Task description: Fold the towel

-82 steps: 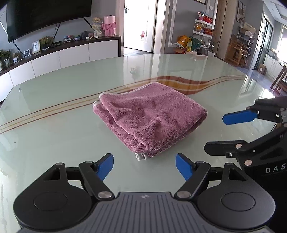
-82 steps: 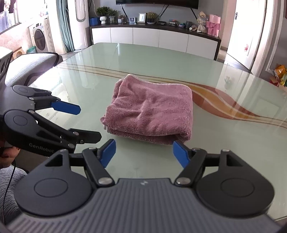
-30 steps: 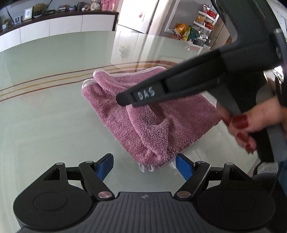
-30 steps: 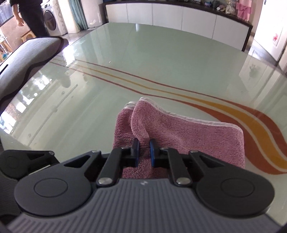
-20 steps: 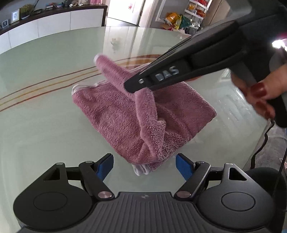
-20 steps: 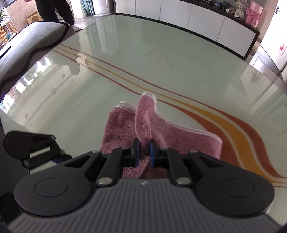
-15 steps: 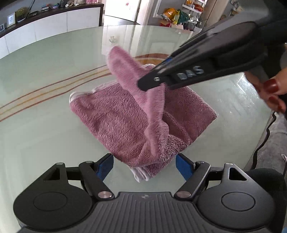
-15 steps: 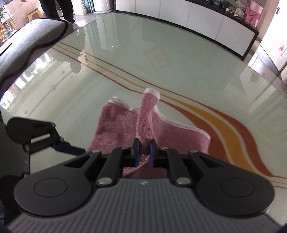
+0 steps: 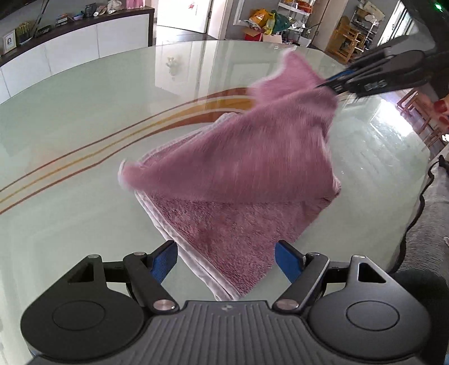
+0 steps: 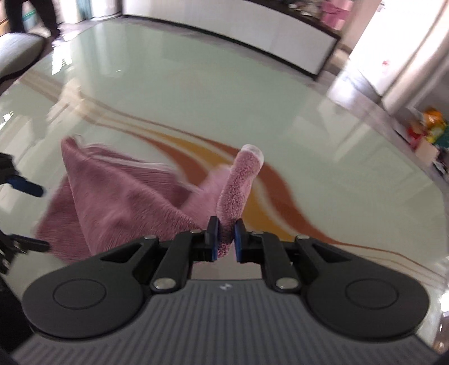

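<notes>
Glass table [image 9: 84,118], pale green, glossy, big curved top with orange and brown stripes sweeping across; fills most of both views. White low cabinet [image 9: 70,50] with dark top behind far edge, small items on it too small to tell. Doorway and cluttered shelves beyond in left wrist view. Grey padded seat edge [image 10: 14,53] at upper left of right wrist view, someone's legs [image 10: 31,14] standing past it.

Pink towel [image 9: 238,174] near middle of table, partly unfolded: lower layer flat on glass with pale hem toward camera, upper layer pulled up and off to the right into a slanted sheet, motion-blurred. Same towel [image 10: 118,202] in right wrist view, spread low left, one corner rising as a narrow roll straight up from between the pads.

Right gripper [image 10: 224,238] pinched tight on that towel corner, blue pads nearly together with only cloth between. Seen also from left wrist view at upper right [image 9: 334,82], raised above table, towel corner hanging from its tip. Fingers with red nails [image 9: 442,111] at far right edge behind it.

Left gripper [image 9: 226,259] spread wide, blue pads well apart, nothing held; near corner of flat layer lies between and below them, contact cannot be told. Its blue fingertip [image 10: 26,186] at left edge of right wrist view.
</notes>
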### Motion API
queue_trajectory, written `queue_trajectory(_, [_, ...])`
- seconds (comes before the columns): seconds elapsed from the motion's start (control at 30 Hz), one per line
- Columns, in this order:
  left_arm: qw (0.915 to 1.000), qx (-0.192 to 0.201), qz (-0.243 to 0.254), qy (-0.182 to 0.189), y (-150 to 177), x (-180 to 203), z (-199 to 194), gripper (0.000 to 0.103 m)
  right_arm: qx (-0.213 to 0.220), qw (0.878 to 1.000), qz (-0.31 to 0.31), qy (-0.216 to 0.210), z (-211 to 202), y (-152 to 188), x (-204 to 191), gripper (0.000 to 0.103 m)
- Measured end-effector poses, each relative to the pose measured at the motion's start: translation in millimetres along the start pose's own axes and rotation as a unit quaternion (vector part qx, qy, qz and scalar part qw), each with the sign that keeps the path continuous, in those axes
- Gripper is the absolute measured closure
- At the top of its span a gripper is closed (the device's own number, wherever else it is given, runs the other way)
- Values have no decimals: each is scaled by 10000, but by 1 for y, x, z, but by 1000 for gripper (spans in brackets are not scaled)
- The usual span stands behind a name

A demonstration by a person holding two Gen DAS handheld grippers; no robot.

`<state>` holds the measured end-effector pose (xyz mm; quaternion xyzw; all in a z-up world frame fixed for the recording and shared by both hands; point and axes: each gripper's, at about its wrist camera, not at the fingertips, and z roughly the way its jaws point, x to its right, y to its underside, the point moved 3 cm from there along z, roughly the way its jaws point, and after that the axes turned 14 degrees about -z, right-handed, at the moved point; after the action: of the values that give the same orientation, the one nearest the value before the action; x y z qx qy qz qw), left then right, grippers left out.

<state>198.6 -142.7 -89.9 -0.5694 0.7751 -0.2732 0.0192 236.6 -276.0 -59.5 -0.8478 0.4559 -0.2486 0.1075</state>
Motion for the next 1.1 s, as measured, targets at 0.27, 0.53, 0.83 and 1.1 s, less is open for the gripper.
queue_trajectory(0.27, [9994,11,-27,-338,-8,-11,21,24,-490,9984,157,233,30,44,29,92])
queue_trajectory(0.53, [9987,65,-55,-507,-19,-36,29,25,-683,9949,67,736,50,65,37,59])
queue_trajectory(0.83, [9985,196,-5,-507,-32,-29,32,35,667,9970,-28,-402,16,-7,-15,56])
queue_trajectory(1.1, [9980,224,-49,-596,-38,-35,32,35,637,9883,-1188,-709,32,-60,-114,49])
